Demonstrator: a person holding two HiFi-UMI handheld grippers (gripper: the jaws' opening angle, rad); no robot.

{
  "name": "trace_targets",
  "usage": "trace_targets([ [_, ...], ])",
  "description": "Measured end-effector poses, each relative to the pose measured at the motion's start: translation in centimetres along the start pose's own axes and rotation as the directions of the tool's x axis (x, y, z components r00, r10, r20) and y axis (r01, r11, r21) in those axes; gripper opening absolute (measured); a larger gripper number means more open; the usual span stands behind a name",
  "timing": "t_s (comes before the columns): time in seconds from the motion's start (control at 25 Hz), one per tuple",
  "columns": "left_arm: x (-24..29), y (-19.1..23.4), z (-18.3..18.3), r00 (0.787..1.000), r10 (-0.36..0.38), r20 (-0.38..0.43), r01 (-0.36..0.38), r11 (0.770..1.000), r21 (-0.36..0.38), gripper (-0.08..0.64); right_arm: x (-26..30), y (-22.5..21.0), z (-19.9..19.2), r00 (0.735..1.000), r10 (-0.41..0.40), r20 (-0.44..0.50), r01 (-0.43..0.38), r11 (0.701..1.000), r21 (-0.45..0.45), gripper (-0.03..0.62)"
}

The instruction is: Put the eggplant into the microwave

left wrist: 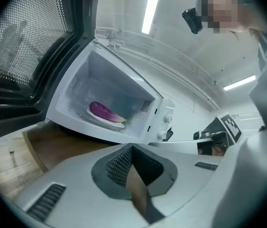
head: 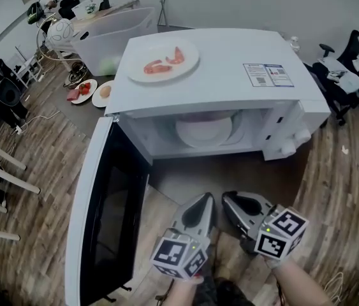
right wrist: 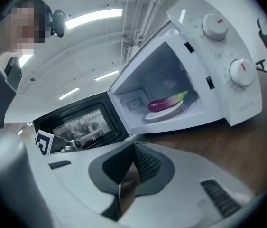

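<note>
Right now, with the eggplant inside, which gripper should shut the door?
Left, probably. The left gripper sits nearer the open door, which hangs out on that side; the right gripper would have to cross over. Both are shut and empty. The eggplant lies inside.

Eggplant (right wrist: pixel 164 103) on plate (right wrist: pixel 154 116) inside microwave (head: pixel 230 75); door (head: pixel 102 215) swung left.
</note>
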State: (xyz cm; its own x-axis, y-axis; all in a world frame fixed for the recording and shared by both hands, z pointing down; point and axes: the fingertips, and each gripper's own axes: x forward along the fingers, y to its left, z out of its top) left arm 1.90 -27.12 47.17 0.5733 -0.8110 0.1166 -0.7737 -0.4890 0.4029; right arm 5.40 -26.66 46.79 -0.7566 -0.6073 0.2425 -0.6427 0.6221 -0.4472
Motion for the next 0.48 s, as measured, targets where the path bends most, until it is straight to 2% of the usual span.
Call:
trace_targets([
  [0.2,-2.2,-1.9,-0.2,1.000,-0.028,0.010,0.028,0.999,-0.016,0.006,-2.3,2.7,0.0,1.000,0.018,0.000,-0.018,0.989,-0.145,0.002],
  [0.32,-3.6,-3.6,0.2,0.999,-0.049,0.024,0.050,0.998,-0.044,0.006,-4.0,4.1,0.3,0.999,0.029,0.039,-0.022,0.986,-0.163,0.002],
  [0.48,-5.7,-5.7,-0.3,0.998,-0.058,0.008,0.058,0.997,-0.044,0.006,-6.6,5.5,-0.2,0.997,0.035,0.066,-0.026,0.991,-0.130,0.002],
])
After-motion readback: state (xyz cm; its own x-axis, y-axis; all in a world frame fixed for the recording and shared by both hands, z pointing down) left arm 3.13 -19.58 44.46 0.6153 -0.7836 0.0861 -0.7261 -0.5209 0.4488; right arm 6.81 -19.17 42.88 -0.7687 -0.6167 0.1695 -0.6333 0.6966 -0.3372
